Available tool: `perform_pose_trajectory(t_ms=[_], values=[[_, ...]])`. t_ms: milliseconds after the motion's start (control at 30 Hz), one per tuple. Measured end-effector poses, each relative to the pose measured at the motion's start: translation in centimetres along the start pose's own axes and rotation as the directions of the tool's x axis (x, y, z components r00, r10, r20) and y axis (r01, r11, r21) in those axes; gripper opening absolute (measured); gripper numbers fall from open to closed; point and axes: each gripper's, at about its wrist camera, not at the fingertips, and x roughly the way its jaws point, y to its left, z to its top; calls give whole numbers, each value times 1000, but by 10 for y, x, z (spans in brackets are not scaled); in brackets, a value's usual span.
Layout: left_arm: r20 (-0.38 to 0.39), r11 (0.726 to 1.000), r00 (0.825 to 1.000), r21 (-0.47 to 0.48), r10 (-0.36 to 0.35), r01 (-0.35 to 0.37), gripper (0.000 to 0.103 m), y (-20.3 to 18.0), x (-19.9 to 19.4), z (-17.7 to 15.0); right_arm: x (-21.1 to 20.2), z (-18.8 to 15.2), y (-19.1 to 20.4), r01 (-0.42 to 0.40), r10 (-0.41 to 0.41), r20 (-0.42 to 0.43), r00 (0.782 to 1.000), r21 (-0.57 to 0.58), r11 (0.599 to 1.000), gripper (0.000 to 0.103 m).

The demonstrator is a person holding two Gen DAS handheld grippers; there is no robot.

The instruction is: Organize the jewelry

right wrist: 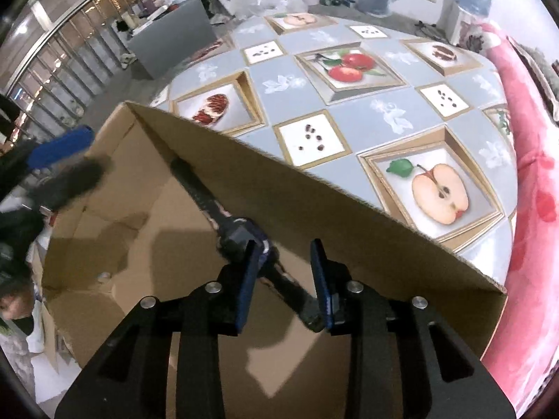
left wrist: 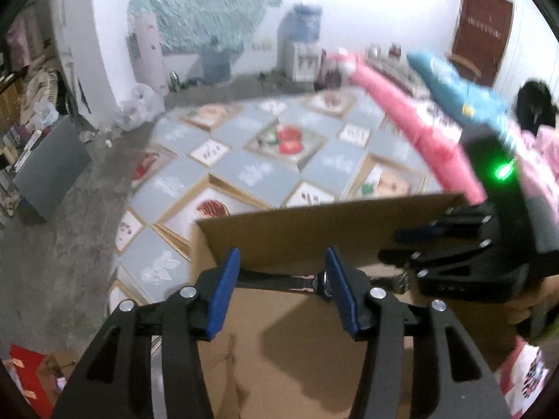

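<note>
We see a dark watch (right wrist: 241, 234) lying in the cardboard box (right wrist: 349, 216).
Its strap runs along the foot of the box's far wall. Our left gripper (left wrist: 283, 289) and right gripper (right wrist: 284, 279) hang over it, jaws parted, pads off the strap. The box sits on the fruit-patterned counter (right wrist: 394, 111).

surface: round table (right wrist: 401, 80), cloth of grey squares and framed fruit pictures
on it: open cardboard box (right wrist: 314, 206) at the 7 o'clock edge
right wrist view, 3 o'clock edge: pink fabric (right wrist: 531, 188)
</note>
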Motion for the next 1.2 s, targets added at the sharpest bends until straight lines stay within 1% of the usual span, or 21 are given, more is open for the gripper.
perform_pose_trajectory(t_ms=[33,133,200,233,267,300,400,467,500,533,633,667,733,767,833,900,967,1033,1067,1100,1200], values=[[30,1000,1000,-10,0,0,52,4,-14,-2,-1,4,0,-4,4,8,1000,-1,1000,30],[113,999,993,-27,28,-25,56,14,-56,-17,-26,-3,8,-43,44,86,995,-14,999,30],[161,998,985,-29,62,-58,59,20,-84,-36,-54,-16,14,-67,71,166,984,-28,997,30],[179,996,980,-28,85,-81,60,22,-97,-48,-71,-26,17,-78,83,211,974,-34,996,30],[191,995,976,-28,103,-100,62,23,-105,-59,-91,-42,22,-99,109,268,957,-52,994,30],[201,992,972,-28,125,-121,63,25,-114,-72,-101,-51,25,-107,122,296,947,-65,992,30],[196,982,962,-35,190,-187,66,27,-130,-115,-135,-99,42,-105,141,381,914,-114,988,30],[173,975,959,-49,224,-218,67,25,-127,-146,-143,-124,50,-113,153,401,903,-122,986,37],[150,973,962,-47,229,-224,67,23,-123,-158,-142,-146,57,-127,164,407,899,-117,985,40],[120,973,966,-49,229,-225,67,20,-115,-173,-136,-160,60,-144,175,404,898,-108,984,44],[21,977,979,-79,202,-200,68,13,-84,-203,-108,-192,70,-163,171,354,919,-54,985,45],[-11,975,978,-79,206,-206,68,9,-72,-211,-91,-205,75,-177,174,322,931,-22,984,45],[-36,972,974,-69,222,-224,68,3,-54,-220,-69,-217,82,-189,176,281,943,21,982,45],[-37,968,969,-54,242,-244,68,0,-46,-223,-56,-225,88,-183,165,257,952,46,982,45],[-46,963,963,-33,267,-269,68,-5,-33,-227,-45,-234,97,-158,140,251,958,55,986,47],[-64,959,957,-11,282,-283,68,-8,-23,-231,-41,-242,104,-135,115,258,959,59,989,54],[-66,960,958,1,278,-279,67,-10,-23,-238,-42,-245,110,-113,96,272,958,46,993,57],[-61,963,961,10,269,-268,67,-11,-29,-244,-46,-246,115,-83,70,291,954,30,996,67],[-64,966,964,12,260,-260,67,-12,-32,-247,-46,-245,116,-66,56,297,953,24,998,68],[-67,967,965,12,254,-254,67,-12,-33,-250,-47,-247,118,-57,49,300,953,19,998,69],[-75,969,966,15,248,-247,67,-13,-40,-260,-38,-247,123,-24,22,282,959,4,1000,77]])
